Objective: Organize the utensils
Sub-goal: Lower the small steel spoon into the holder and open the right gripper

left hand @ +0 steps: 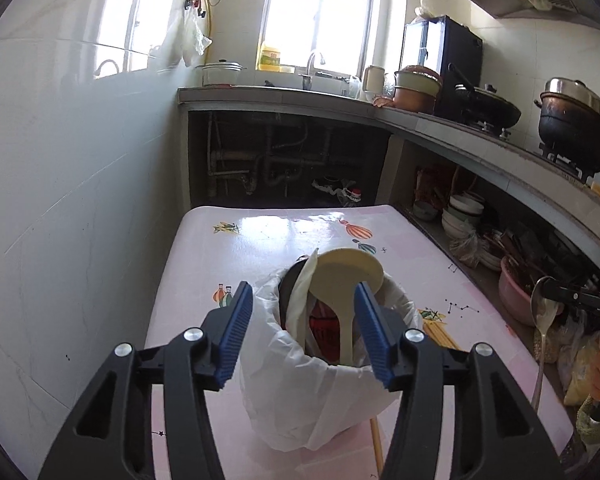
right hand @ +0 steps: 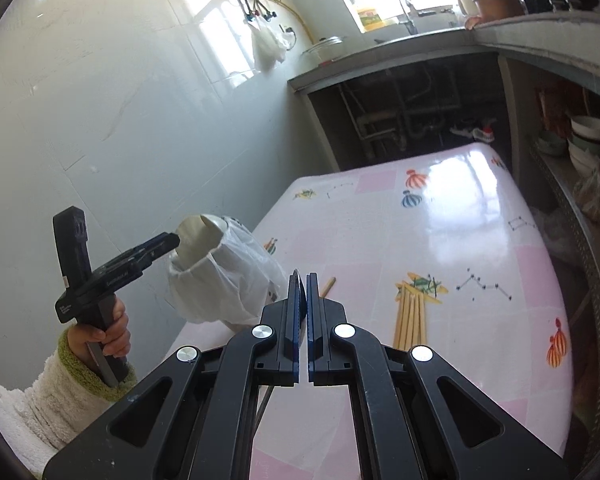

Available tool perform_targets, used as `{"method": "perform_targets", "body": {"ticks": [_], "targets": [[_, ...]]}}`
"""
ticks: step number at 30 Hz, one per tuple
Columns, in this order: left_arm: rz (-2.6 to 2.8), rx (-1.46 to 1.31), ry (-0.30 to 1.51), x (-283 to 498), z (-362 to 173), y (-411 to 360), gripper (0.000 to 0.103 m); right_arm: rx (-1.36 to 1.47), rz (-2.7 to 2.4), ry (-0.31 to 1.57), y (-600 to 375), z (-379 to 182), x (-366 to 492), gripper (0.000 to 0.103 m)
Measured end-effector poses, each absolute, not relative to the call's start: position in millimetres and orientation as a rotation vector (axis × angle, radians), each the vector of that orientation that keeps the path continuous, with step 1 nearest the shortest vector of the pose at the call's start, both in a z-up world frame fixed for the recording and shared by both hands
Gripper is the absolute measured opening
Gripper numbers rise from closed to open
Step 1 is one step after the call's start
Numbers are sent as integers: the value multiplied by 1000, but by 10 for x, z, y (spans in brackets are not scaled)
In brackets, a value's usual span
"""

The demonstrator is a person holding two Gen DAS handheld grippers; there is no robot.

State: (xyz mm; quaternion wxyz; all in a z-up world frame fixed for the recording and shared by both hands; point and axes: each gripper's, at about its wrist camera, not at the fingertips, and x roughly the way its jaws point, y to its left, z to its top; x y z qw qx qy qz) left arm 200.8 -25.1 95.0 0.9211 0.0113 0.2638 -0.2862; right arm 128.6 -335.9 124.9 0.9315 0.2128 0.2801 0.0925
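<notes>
Spreading wide, the left hand-held gripper (left hand: 302,322) hovered with its blue pads (left hand: 236,332) on either side of a holder (left hand: 320,392) lined with a white plastic bag, gripping nothing. A cream rice paddle (left hand: 350,276) stood in that holder, handle down, its round head leaning out over the rim and just beside the right-side pad. The holder sat on the pink patterned surface (left hand: 260,236), close to the white tiled wall (left hand: 60,200). Further right on the surface lay a bundle of pale chopsticks (right hand: 410,318), well apart from the holder, and a single wooden stick (right hand: 327,286) poked out near the holder's base. At the right edge of the left wrist view, the right hand-held gripper (left hand: 550,290) was pinched onto a metal spoon (left hand: 544,320), whose bowl stood up and handle hung down. From the right wrist view its pads were nearly touching, the spoon barely visible between them
</notes>
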Motion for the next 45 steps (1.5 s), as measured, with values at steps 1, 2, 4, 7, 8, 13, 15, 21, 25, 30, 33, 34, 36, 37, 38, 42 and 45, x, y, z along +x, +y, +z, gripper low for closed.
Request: {"method": "perform_targets", "body": {"ticks": [1,2,4,7,8,13,15,21,25,30,33,34,36,37,38,42,45], "targets": [[-590,-4,537,1985,968,-195,55,423,194,553,-3356,1337,1337,1],[-586,-28,531,1960,985,-139,59,413,198,534,-3352,1414,1385,1],[-572,-66,521,1892,1009,-30,62,398,214,498,-3335,1573,1503,1],[-561,-118,510,1761,1014,160,67,380,253,430,-3288,1798,1688,1],[-561,-127,507,1710,1006,209,69,375,266,407,-3263,1853,1753,1],[-579,-152,507,1409,870,394,76,356,299,353,-3143,2034,2167,1],[-569,-162,524,1337,799,455,76,348,309,339,-3068,2083,2337,1],[-521,-203,572,1242,605,651,76,335,337,372,-2839,2011,2825,2],[-498,-221,569,1187,573,762,76,264,329,413,-2628,1820,3010,2],[-473,-236,570,1196,556,865,76,150,330,457,-2379,1579,3054,1],[-460,-236,570,1198,543,883,76,83,345,479,-2255,1472,3007,2],[-456,-236,569,1197,538,887,76,60,353,482,-2214,1449,2975,1],[-455,-241,566,1185,532,888,76,9,368,479,-2134,1413,2886,1],[-456,-245,566,1173,522,889,76,-20,377,481,-2078,1401,2848,1],[-456,-248,568,1171,516,890,76,-55,378,481,-2026,1384,2811,1],[-457,-250,572,1206,538,879,76,-200,381,480,-1814,1310,2677,2],[-458,-252,566,1200,553,896,76,-269,387,493,-1726,1250,2612,2]]}}
